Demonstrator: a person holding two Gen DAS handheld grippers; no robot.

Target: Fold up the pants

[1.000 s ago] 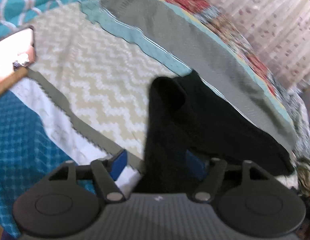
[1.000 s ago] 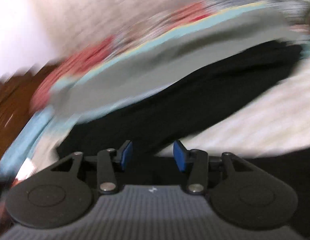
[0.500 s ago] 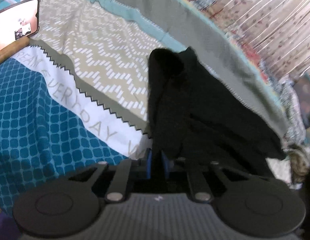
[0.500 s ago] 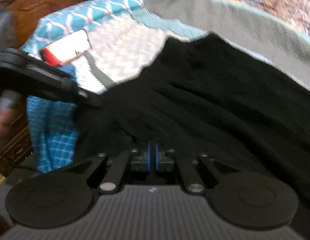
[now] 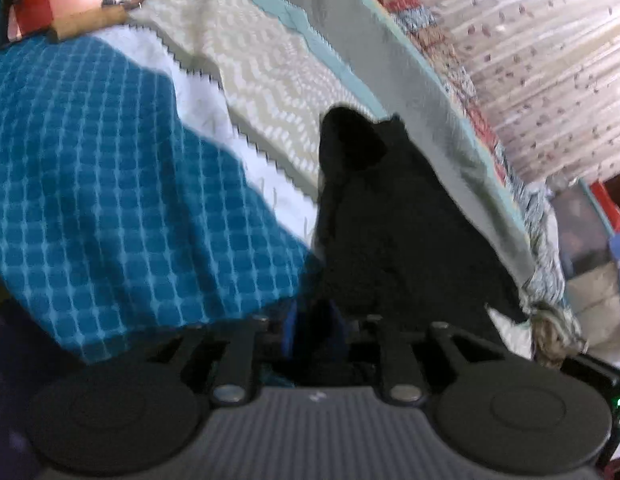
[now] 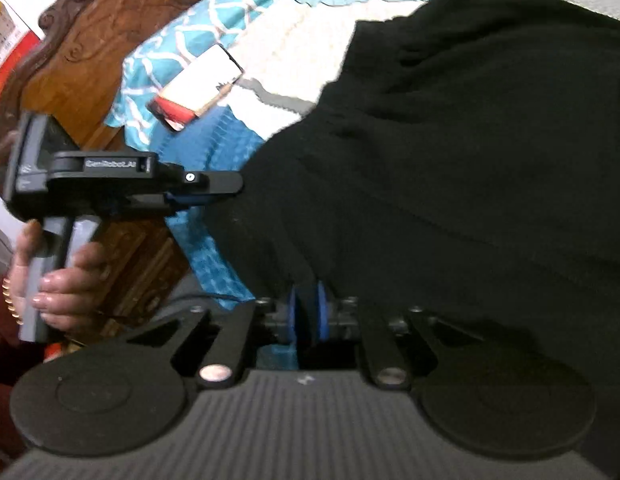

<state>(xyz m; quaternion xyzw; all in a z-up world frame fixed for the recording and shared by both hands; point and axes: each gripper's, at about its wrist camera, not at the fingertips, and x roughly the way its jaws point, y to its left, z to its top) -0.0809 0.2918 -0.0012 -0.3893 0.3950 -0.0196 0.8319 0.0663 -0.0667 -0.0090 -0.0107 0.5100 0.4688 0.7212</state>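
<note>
On the left hand-held gripper [image 6: 214,196], marked "GenRobot.AI", jaws ease apart around black pants [image 6: 450,168].

The pants [image 5: 394,216] are plain black; the bedspread [image 5: 110,200] carries a deep blue panel with a light grid, a white band with a grey zigzag edge, a beige-and-white chevron panel, a pale teal strip and a plain grey panel. The pillow [image 6: 182,40] is turquoise with a white lattice, the headboard [image 6: 90,52] carved brown wood, and the curtain [image 5: 550,60] cream with small dark flecks. Both grippers, left [image 5: 312,336] and right [image 6: 308,316], are black with blue pads [image 6: 322,312] on the fingers, over a ribbed grey body.
</note>
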